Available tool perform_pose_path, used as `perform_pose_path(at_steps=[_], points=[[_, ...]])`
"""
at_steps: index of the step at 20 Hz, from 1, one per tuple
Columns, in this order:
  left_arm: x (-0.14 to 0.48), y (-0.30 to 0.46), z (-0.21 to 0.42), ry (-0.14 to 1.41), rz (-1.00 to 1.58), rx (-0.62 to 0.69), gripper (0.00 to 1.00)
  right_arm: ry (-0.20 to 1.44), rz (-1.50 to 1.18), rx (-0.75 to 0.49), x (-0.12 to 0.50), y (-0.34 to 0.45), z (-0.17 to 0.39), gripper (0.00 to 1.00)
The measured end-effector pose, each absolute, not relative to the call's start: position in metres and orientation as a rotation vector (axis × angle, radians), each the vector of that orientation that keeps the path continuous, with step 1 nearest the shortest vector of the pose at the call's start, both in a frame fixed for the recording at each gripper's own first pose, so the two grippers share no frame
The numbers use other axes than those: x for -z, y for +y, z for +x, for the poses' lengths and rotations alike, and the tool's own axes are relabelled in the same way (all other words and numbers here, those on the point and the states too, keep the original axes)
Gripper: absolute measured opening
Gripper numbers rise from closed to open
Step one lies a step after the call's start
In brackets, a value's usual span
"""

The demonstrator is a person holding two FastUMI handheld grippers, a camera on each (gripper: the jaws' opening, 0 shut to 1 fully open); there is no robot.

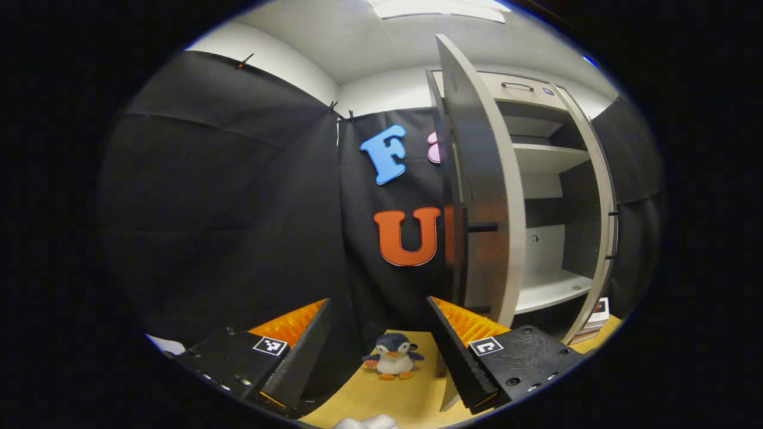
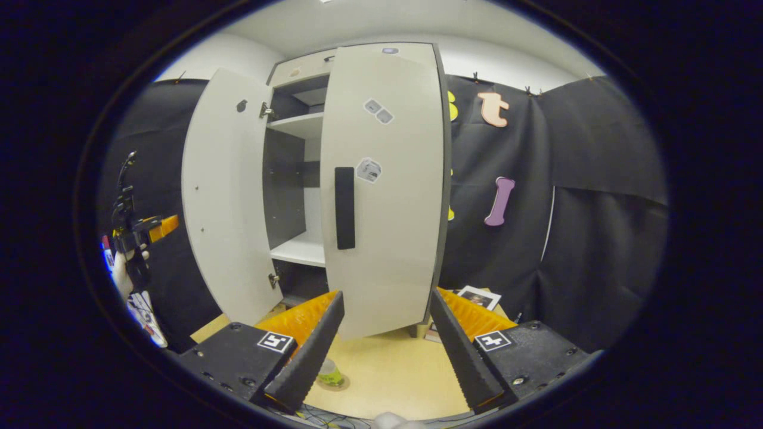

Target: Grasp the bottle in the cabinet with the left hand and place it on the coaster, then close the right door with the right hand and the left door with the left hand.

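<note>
The grey cabinet [image 2: 298,65] stands on a wooden table [image 2: 393,369]. Its left door [image 2: 220,196] hangs wide open; in the left gripper view that left door [image 1: 477,179] is nearly edge-on, right of my open left gripper [image 1: 378,301]. The right door [image 2: 387,196], with a black handle [image 2: 344,207], is swung across the cabinet's right half, just ahead of my open right gripper [image 2: 387,293]. A small bottle [image 2: 328,372] stands on a round coaster [image 2: 341,383] beside the right gripper's left finger, partly hidden by it. The shelves [image 1: 548,289] are bare.
A penguin plush [image 1: 392,356] sits on the table [image 1: 411,399] ahead of the left gripper. Booklets [image 2: 477,296] lie by the cabinet's right foot. A hand holds the left gripper [image 2: 137,229] at the far left of the right gripper view.
</note>
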State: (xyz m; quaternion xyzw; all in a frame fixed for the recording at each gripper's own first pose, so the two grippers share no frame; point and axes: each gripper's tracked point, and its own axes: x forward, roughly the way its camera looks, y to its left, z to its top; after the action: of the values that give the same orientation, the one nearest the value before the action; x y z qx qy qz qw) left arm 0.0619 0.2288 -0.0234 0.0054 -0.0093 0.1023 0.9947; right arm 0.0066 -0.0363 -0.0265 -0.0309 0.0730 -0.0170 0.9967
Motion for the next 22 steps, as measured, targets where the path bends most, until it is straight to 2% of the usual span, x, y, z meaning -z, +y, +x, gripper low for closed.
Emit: perform_pose_path(at_steps=[7,9,10,11,16,22], points=[[0.018,0.22,0.099,-0.024,-0.021,-0.154,0.95,0.159,-0.073,0.068,0.028,-0.044,-0.01,0.96],[0.019,0.219,0.1,-0.018,-0.006,-0.166,0.94,0.161,-0.072,0.061,0.028,-0.043,-0.01,0.94],[0.02,0.22,0.101,-0.02,0.007,-0.169,0.89,0.161,-0.072,0.057,0.028,-0.043,-0.011,0.94],[0.019,0.219,0.101,-0.019,0.008,-0.171,0.92,0.16,-0.072,0.052,0.028,-0.043,-0.011,0.96],[0.018,0.205,0.098,-0.022,0.03,-0.18,0.9,0.155,-0.063,0.029,0.028,-0.043,-0.012,0.94],[0.016,0.154,0.097,-0.021,0.01,-0.089,0.9,0.165,-0.043,0.031,0.032,-0.049,-0.014,0.96]])
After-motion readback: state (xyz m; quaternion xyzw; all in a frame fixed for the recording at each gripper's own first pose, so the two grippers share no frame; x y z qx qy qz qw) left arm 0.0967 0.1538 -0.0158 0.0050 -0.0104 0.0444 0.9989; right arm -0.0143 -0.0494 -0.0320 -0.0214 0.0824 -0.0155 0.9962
